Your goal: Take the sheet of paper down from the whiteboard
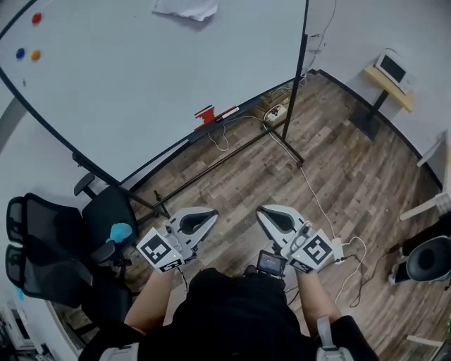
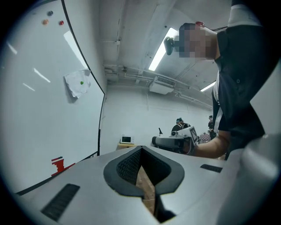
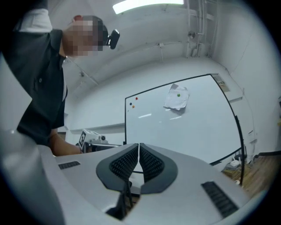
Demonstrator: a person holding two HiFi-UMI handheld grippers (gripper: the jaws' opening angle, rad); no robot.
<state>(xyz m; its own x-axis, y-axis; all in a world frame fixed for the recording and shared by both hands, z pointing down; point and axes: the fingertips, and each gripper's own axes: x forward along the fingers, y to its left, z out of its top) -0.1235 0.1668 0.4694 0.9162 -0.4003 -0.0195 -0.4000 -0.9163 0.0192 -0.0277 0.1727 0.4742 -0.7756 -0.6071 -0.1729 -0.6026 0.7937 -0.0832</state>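
Note:
A crumpled white sheet of paper (image 1: 184, 7) hangs high on the whiteboard (image 1: 141, 84), pinned by a green magnet (image 3: 178, 94). The left gripper view shows the paper (image 2: 78, 83) up at the left; the right gripper view shows the paper (image 3: 177, 98) near the board's top right. My left gripper (image 1: 210, 216) and right gripper (image 1: 262, 211) are held side by side over the wood floor, well short of the board and far below the sheet. Both are shut with nothing between the jaws, as the left gripper (image 2: 141, 150) and right gripper (image 3: 138, 147) show in their own views.
Red (image 1: 36, 17), blue (image 1: 20, 53) and orange (image 1: 35, 54) magnets sit on the board's left part. A red item (image 1: 206, 114) rests on its tray. Black office chairs (image 1: 42, 240) stand at the left. A power strip (image 1: 275, 111) and cables lie by the board's foot. A small side table (image 1: 391, 77) stands far right.

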